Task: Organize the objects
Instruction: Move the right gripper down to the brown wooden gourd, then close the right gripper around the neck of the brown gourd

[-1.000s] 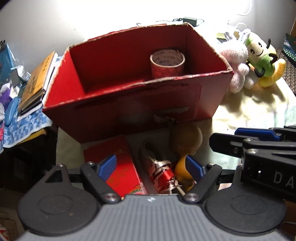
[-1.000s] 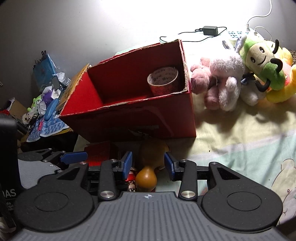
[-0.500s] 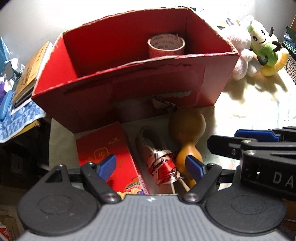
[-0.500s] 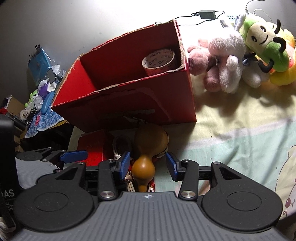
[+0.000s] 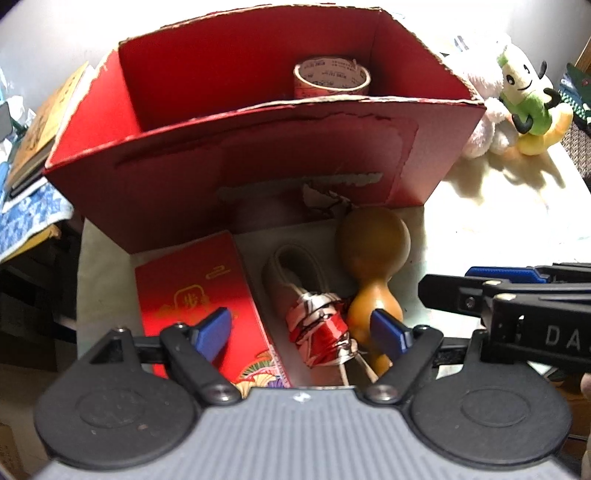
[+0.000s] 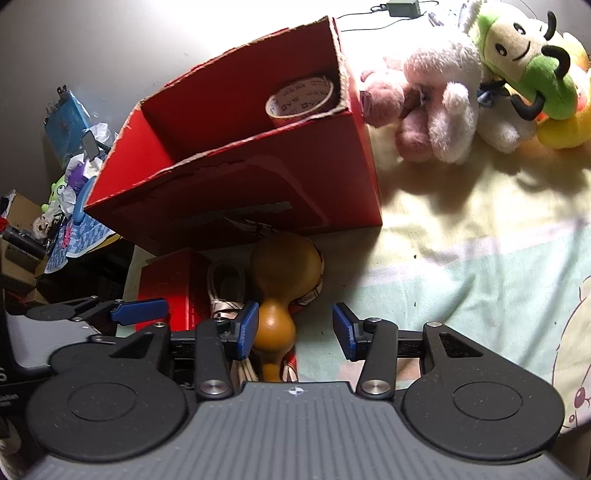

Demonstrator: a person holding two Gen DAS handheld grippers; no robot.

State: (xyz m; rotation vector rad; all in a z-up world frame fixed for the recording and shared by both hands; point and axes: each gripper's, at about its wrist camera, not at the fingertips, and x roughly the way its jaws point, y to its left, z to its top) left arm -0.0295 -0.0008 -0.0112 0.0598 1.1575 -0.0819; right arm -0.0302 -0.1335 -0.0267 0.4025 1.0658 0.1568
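Observation:
A big red cardboard box (image 5: 258,162) (image 6: 266,192) stands open with a tape roll (image 5: 331,75) (image 6: 300,99) inside. In front of it lie a flat red packet (image 5: 199,302) (image 6: 166,284), a folded umbrella with a red and white wrap (image 5: 317,328), and a brown gourd (image 5: 373,266) (image 6: 280,288). My left gripper (image 5: 301,332) is open above the umbrella and packet. My right gripper (image 6: 294,328) is open, its left finger beside the gourd's neck, and it also shows at the right of the left wrist view (image 5: 517,291).
Plush toys (image 6: 461,85) (image 5: 517,99) lie to the right of the box on a pale bedsheet (image 6: 461,251). Books and clutter (image 5: 33,122) (image 6: 66,177) sit off the left edge. A charger and cable (image 6: 399,7) lie behind.
Both grippers have risen and tilted down, so the items before the box show more fully. The right gripper's jaws have opened wider.

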